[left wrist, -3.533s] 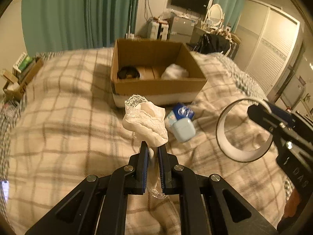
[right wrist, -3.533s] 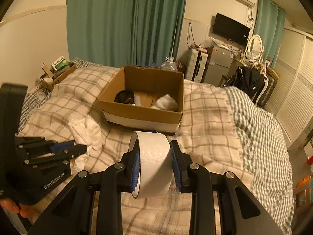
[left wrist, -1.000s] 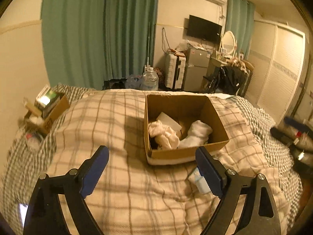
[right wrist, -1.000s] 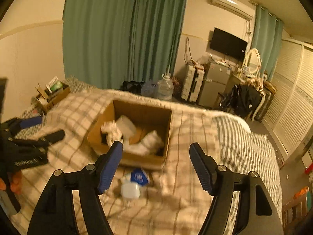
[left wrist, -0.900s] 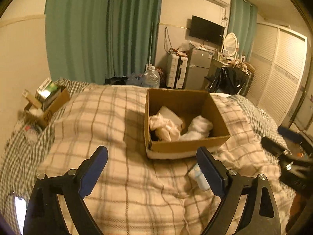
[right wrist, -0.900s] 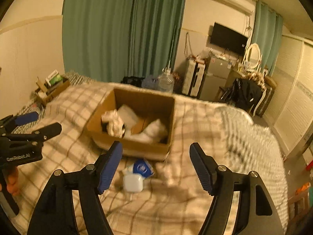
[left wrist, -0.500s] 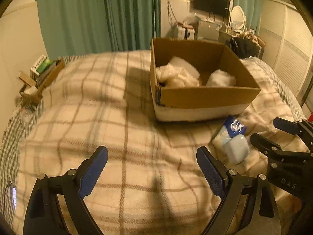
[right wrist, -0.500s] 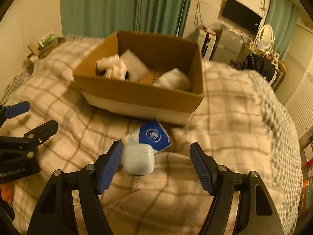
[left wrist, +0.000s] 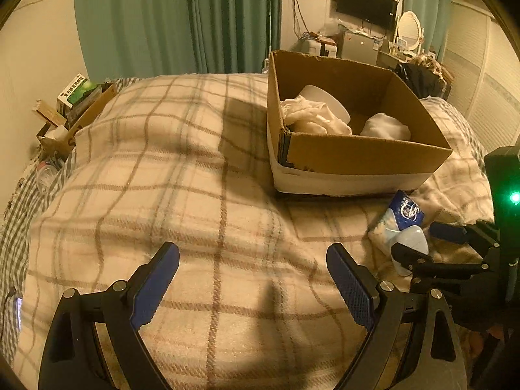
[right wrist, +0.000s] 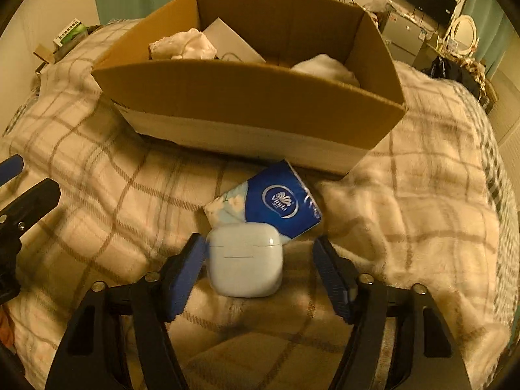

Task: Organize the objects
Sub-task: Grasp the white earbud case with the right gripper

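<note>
Box: the brown cardboard box [right wrist: 247, 94] on the plaid bed blanket [left wrist: 195, 195] already held the cream cloth and white tape roll you dropped in.
Right claw [right wrist: 260, 273]: you lowered it, spread wide, around the white earbud case [right wrist: 244, 258]; not yet gripping.
Left claw [left wrist: 253, 279]: you held it open, empty, over bare blanket.
Remaining: the case and the blue tissue pack [right wrist: 276, 203], touching, just before the box.

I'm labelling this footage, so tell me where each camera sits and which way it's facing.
Left wrist: on the left gripper, low over the plaid blanket, facing the brown cardboard box; own open fingers and the right gripper show.
Right wrist: on the right gripper, facing the white earbud case between its open fingers, blue tissue pack behind.
Shared: box, case, pack.
</note>
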Demonstrator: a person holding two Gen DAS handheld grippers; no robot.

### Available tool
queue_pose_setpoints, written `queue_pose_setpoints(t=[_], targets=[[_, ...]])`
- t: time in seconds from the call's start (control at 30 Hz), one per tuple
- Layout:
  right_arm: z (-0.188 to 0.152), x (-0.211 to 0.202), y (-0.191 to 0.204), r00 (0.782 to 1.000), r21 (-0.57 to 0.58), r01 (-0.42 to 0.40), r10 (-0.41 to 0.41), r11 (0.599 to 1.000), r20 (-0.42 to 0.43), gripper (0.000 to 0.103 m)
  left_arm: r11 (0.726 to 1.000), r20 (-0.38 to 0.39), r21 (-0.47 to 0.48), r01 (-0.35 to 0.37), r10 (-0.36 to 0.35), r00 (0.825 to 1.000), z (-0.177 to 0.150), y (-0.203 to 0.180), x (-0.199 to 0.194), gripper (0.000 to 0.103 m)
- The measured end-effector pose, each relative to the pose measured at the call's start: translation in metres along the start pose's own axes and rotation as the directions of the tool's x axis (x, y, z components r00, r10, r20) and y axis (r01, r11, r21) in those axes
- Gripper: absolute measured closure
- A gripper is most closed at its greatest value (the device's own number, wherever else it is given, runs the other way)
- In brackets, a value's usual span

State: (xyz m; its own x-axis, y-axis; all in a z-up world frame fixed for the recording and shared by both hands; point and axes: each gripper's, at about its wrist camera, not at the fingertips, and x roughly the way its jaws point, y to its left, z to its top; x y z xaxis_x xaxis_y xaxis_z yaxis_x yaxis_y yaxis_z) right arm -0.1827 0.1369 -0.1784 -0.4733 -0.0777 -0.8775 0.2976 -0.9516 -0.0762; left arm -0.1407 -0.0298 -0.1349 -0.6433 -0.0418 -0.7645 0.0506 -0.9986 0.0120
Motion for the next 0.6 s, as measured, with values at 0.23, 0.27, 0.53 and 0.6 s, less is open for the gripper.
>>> queue_pose_setpoints(t=[0.23, 0.27, 0.53, 0.6], targets=[[-0.007, -0.015, -0.005, 0.999, 0.015, -0.009, 0.009, 1.0, 0.037, 0.055, 0.999, -0.016, 0.018, -0.029, 0.03, 0.999, -0.001, -0.007, 0.001, 0.009], [-0.008, -0.023, -0.008, 0.998, 0.024, -0.02, 0.019, 1.0, 0.055, 0.055, 0.999, -0.017, 0.026, -0.029, 0.029, 0.999, 0.0, -0.009, 0.001, 0.009], [0.008, -0.069, -0.049, 0.99, 0.054, 0.027, -0.034, 0.998, 0.133, 0.055, 0.993, -0.059, 0.093, 0.068, -0.063, 0.996, 0.01, -0.057, 0.011, 0.009], [0.009, -0.073, -0.062, 0.99, 0.061, 0.047, -0.055, 0.997, 0.133, 0.055, 0.99, -0.072, 0.101, 0.103, -0.096, 0.993, 0.013, -0.074, 0.019, 0.009]])
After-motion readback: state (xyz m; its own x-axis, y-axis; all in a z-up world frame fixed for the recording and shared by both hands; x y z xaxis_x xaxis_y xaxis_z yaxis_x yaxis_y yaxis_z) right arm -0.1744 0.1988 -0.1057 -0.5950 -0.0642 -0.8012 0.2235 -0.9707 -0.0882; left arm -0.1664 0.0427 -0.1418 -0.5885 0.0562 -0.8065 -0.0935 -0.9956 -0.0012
